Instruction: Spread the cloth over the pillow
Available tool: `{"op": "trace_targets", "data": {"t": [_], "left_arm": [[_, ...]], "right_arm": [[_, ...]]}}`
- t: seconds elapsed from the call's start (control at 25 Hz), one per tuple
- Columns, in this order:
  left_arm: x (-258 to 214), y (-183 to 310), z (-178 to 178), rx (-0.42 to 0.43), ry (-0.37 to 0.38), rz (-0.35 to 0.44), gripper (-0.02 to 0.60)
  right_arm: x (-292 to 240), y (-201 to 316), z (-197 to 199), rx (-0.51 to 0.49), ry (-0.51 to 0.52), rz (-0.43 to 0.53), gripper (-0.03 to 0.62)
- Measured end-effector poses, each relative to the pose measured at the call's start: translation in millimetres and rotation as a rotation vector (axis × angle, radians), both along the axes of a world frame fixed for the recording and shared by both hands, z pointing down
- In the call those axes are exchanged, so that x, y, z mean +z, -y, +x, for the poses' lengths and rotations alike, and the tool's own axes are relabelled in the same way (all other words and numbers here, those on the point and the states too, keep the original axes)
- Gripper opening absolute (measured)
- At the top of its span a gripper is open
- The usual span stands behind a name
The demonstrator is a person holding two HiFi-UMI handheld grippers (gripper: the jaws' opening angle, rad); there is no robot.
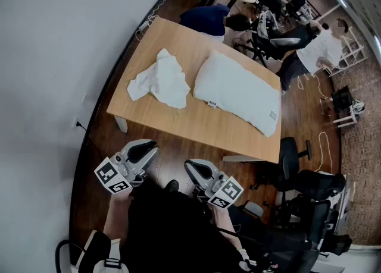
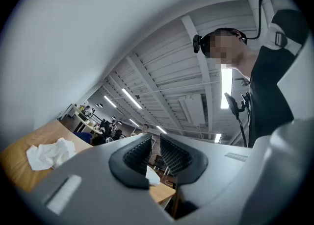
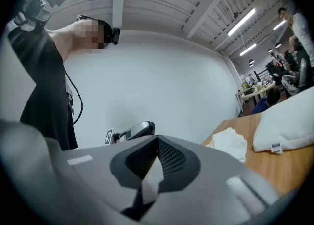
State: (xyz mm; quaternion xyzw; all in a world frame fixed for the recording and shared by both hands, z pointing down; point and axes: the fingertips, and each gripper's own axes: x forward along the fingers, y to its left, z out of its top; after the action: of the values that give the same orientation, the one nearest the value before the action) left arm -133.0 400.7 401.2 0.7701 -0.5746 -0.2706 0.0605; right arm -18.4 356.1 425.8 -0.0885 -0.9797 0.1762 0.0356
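Note:
A crumpled white cloth [image 1: 161, 81] lies on the left half of the wooden table [image 1: 178, 43]. A long white pillow [image 1: 238, 90] lies flat beside it on the right, apart from it. Both grippers hang in front of the table's near edge, close to my body and away from both things. My left gripper [image 1: 146, 147] points up toward the table with a narrow gap between its jaws and nothing in it. My right gripper [image 1: 193, 168] is shut and empty. The right gripper view shows the cloth [image 3: 229, 143] and pillow [image 3: 289, 123] ahead; the left gripper view shows the cloth [image 2: 49, 153].
A grey wall runs along the left. A person in dark blue [image 1: 208, 19] bends at the table's far edge, with more people and desks behind. Black office chairs [image 1: 309, 185] stand on the wooden floor at the right.

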Motion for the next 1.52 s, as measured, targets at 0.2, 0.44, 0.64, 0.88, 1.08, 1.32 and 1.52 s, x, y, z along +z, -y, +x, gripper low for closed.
{"op": "trace_targets", "data": {"t": [0.2, 0.44, 0.64, 0.88, 1.08, 1.32, 1.52], "left_arm": [[17.1, 14.6, -31.5, -0.032, 0.026, -0.041, 0.04], [38.0, 48.3, -52.6, -0.053, 0.066, -0.114, 0.04], [41.6, 88.7, -77.2, -0.106, 0.105, -0.186, 0.04], [23.6, 142.2, -115.8, -0.189, 0.17, -0.235, 0.04], [39.4, 167.5, -131.3, -0.219, 0.116, -0.301, 0.04], [54.6, 185.2, -170.6, -0.19, 0.085, -0.318, 0.04], [57.5, 198.8, -217.4, -0.11, 0.05, -0.282, 0.04]], "right_arm": [[14.1, 17.5, -17.3, 0.026, -0.039, 0.017, 0.003], [52.1, 60.6, -42.1, 0.037, -0.093, -0.026, 0.008], [103.3, 118.4, -97.1, -0.009, -0.116, -0.131, 0.136], [185.5, 211.2, -182.3, 0.017, -0.188, -0.541, 0.183], [257.1, 233.1, -223.6, 0.096, -0.31, -0.898, 0.183], [298.2, 231.1, -273.9, 0.188, -0.338, -1.129, 0.181], [278.8, 247.9, -291.1, 0.287, -0.288, -1.171, 0.04]]}}
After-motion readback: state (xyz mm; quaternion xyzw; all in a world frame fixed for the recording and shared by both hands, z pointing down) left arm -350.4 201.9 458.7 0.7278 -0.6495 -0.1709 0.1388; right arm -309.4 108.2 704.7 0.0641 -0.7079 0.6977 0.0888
